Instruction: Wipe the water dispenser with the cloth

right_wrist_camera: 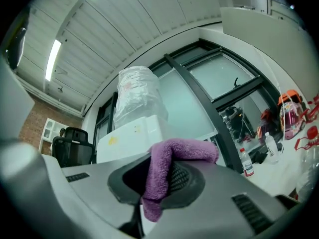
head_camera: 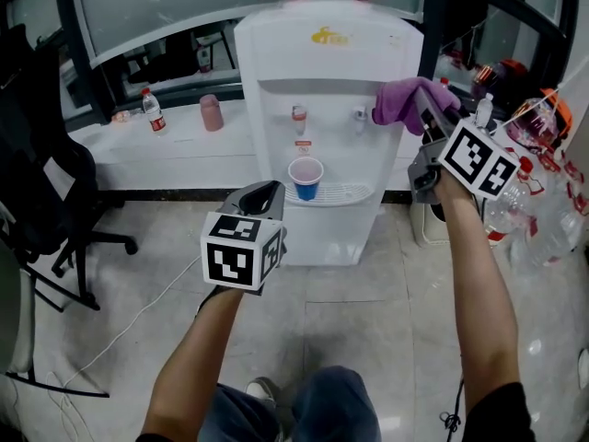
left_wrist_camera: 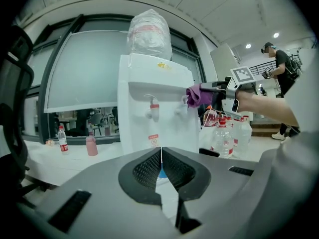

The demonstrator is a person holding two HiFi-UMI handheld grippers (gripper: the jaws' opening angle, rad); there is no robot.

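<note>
- Jaws of the right gripper (head_camera: 428, 122) hold a purple cloth (head_camera: 409, 99) at the white water dispenser's (head_camera: 327, 90) upper right edge in the head view.
- Left gripper view: the left gripper (left_wrist_camera: 161, 156) has its jaws closed together, empty.
- Right gripper view: the purple cloth (right_wrist_camera: 167, 171) is clamped between the jaws.

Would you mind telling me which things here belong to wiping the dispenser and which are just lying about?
Job: water dispenser; purple cloth, clamped in the right gripper.

Lying about: blue cup on the drip tray; water bottle and pink tumbler on the ledge; black chair; clear bottles at right; idle left gripper, jaws together.
</note>
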